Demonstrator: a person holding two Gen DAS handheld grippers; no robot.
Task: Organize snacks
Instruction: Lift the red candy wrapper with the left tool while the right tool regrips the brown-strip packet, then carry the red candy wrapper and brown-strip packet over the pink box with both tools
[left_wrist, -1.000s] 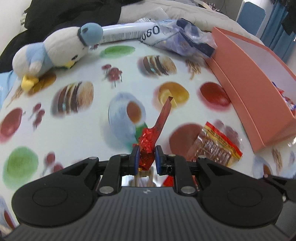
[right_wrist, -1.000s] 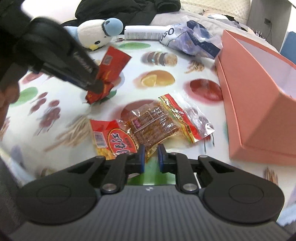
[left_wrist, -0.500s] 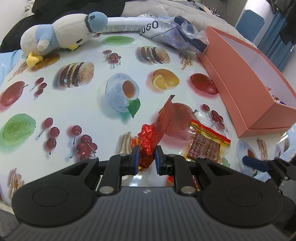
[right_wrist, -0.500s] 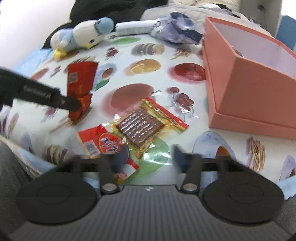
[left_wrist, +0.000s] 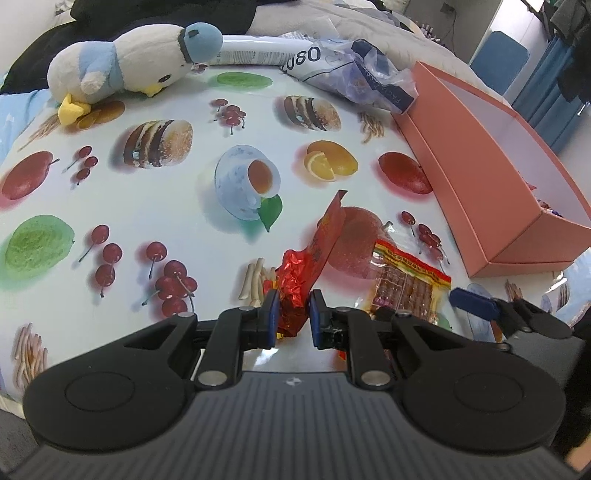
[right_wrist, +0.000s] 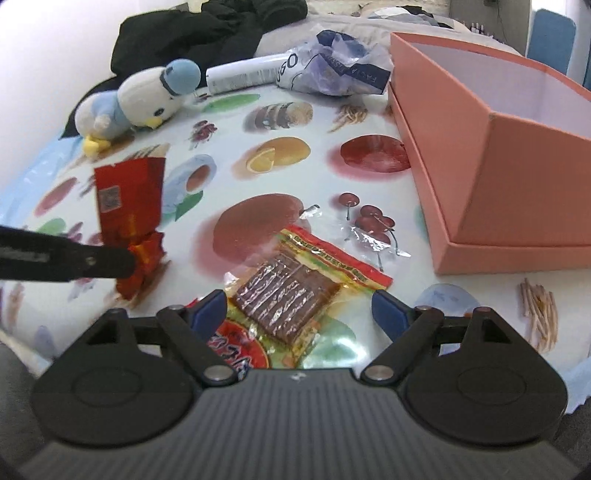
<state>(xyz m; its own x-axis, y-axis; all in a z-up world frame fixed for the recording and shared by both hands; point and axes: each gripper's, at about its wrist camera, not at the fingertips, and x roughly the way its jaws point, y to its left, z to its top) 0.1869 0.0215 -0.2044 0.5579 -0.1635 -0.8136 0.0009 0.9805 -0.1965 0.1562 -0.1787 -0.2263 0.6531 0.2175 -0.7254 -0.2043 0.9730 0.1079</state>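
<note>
The left gripper (left_wrist: 291, 317) is clamped on the crumpled bottom end of a red foil snack packet (left_wrist: 314, 258), its blue pads pinching the wrapper so the rest of the packet stands up and leans toward the pink box (left_wrist: 480, 177); held by one end like this, the packet is clear of the tablecloth (left_wrist: 177, 206) and ready, I judge, to be carried over the box wall. In the right wrist view the same packet (right_wrist: 129, 206) hangs from that gripper's black finger, well to the left of the pink box (right_wrist: 517, 192). The right gripper (right_wrist: 299, 314) has just been opening and its jaws now stand wide apart with nothing pressed between them; they straddle the near end of a clear packet of brown strips with a red and yellow border (right_wrist: 295, 288), which lies flat on the cloth just left of the box's near corner. That wide stance probably suits the packet's breadth for a pick. A second red packet (right_wrist: 232, 347) lies partly under it, nearer the gripper. The box is open at the top, and a few wrappers show inside its near end. A plush bird (left_wrist: 133, 62) and a crumpled plastic bag (left_wrist: 354, 74) lie at the far side, left of the box.
</note>
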